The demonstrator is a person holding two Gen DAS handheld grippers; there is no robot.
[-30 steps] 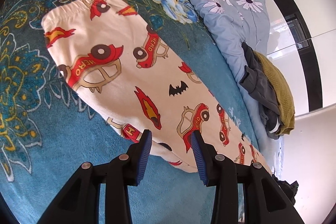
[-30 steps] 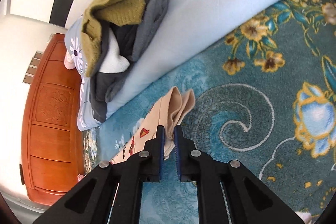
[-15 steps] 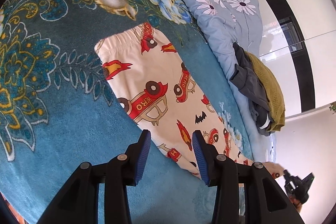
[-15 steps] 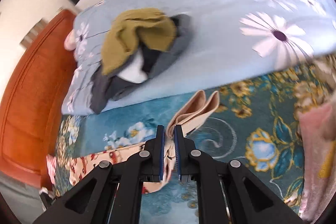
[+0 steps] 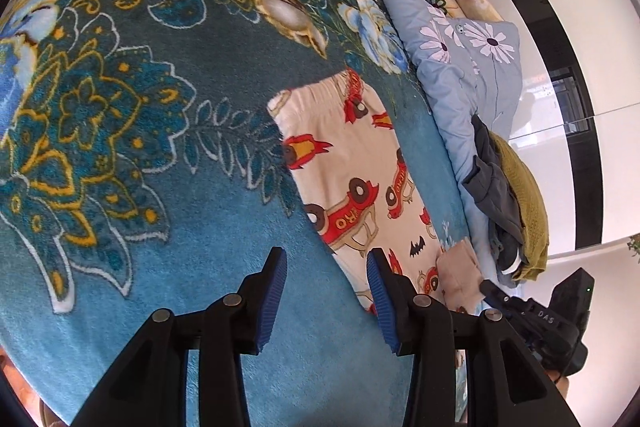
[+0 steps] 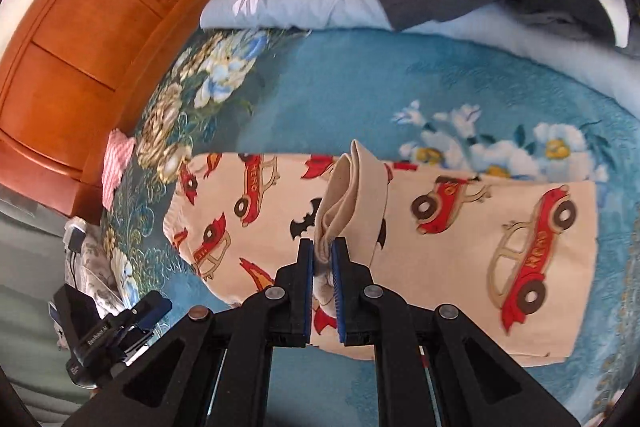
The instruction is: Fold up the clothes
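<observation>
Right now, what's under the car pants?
The car-print pants lie on the blue flowered blanket. The right gripper pinches their folded-over cuff end above them. What the blanket covers is hidden.

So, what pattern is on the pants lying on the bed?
Cream pants printed with red cartoon cars, flames and black bats; clearest in the right wrist view.

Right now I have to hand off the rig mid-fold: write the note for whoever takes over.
Left tool: open, empty, over the teal floral blanket beside the car-print pants.
Right tool: shut on the pants' cuff end, carried over the middle of the garment.
Pants lie flat along the blanket, waistband toward the wooden headboard. A pile of other clothes sits on the grey quilt.
Done: pants laid out, lengthwise fold started.
Left: lay the cuff near the waistband, release, smooth, fold again.
</observation>
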